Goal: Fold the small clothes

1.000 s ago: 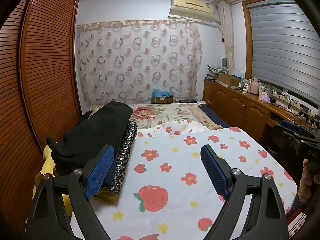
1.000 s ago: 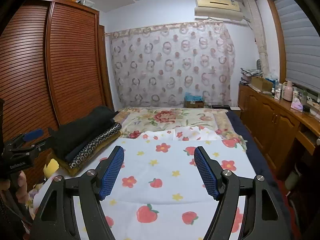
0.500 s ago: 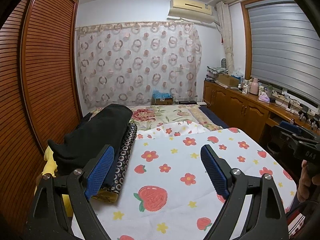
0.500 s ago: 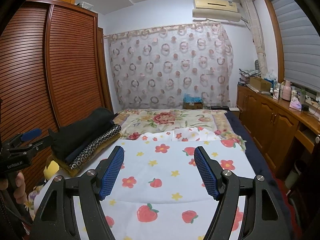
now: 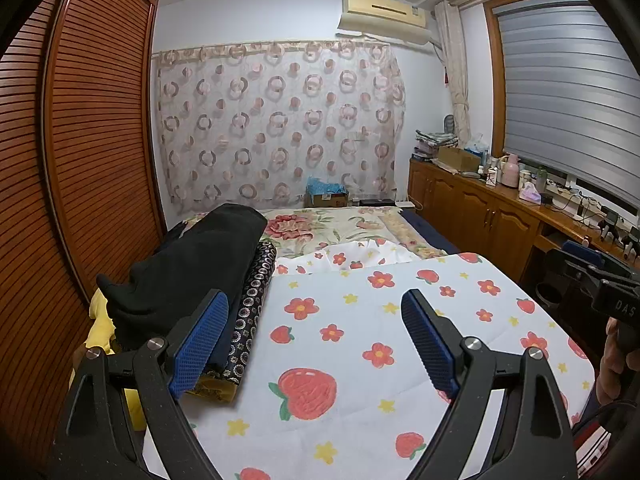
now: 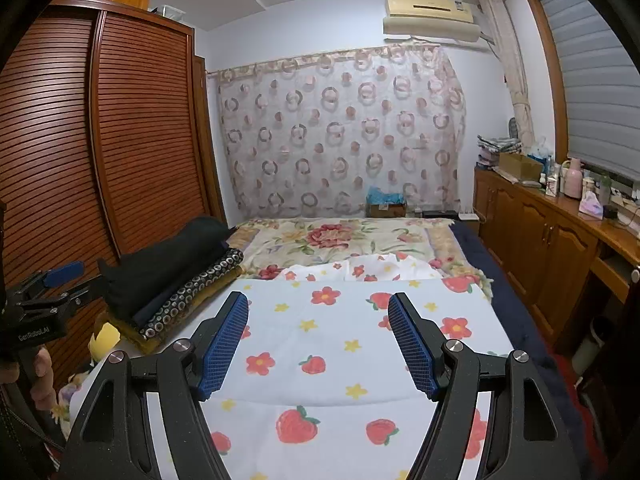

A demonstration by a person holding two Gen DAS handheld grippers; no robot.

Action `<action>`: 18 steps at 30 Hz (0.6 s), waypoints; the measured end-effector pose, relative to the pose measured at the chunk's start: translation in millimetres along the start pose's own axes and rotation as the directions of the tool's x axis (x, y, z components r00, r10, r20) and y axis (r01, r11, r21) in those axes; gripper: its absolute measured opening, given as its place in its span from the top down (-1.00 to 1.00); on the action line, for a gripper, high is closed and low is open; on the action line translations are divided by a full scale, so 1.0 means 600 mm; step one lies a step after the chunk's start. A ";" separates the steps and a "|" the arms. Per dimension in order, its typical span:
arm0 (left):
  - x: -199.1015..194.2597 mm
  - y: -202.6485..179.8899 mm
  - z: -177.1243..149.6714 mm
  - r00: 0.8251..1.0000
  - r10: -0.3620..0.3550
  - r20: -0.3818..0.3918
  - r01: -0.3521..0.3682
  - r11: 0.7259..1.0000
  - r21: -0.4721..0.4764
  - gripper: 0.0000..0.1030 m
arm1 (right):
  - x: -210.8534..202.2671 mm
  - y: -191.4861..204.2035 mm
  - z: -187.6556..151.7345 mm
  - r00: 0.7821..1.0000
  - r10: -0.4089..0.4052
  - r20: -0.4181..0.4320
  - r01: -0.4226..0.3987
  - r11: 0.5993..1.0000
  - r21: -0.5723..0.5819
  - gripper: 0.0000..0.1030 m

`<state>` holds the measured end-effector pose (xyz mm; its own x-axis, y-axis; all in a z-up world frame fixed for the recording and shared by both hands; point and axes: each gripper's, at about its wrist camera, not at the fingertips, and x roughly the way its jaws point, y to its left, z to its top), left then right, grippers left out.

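Clothes for folding are what we're hunting for, and nearest to us both grippers hang over the bed with nothing in them: our left gripper (image 5: 316,336) has its jaws spread wide, and our right gripper (image 6: 318,340) is parted the same way, blue pads clear of any fabric. Below them the strawberry-and-flower sheet (image 5: 360,344) lies flat and bare, no small garment on it that we can see. Compared with a second ago, almost nothing has shifted; the view has tipped up only slightly and the jaws have kept their spread, so no fold is under way. To our left, at the bed's edge, sits the pile of folded clothes (image 5: 192,276): a black piece on top, a ring-patterned one (image 5: 252,304) under it, yellow at the bottom. That fits a pile waiting to be worked or one already finished. Further back, a rumpled white printed cloth (image 6: 360,270) lies on the floral blanket (image 6: 332,240).
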<state>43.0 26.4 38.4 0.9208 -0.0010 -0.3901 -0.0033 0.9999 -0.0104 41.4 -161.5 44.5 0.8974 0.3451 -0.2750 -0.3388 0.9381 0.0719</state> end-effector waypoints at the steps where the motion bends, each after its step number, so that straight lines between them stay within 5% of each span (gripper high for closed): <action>1: 0.000 0.000 0.000 1.000 0.000 0.000 0.000 1.000 0.001 -0.73 | -0.001 -0.003 0.000 1.000 0.002 0.000 -0.002 1.000 -0.001 -0.44; 18: 0.000 0.002 0.001 1.000 -0.001 -0.002 0.001 1.000 0.000 -0.73 | -0.002 -0.020 -0.003 1.000 0.006 -0.003 -0.006 1.000 -0.010 -0.44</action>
<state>43.3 27.4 38.8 0.9200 -0.0016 -0.3919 -0.0028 0.9999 -0.0106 44.1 -173.2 42.0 0.8946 0.3506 -0.2772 -0.3468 0.9357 0.0643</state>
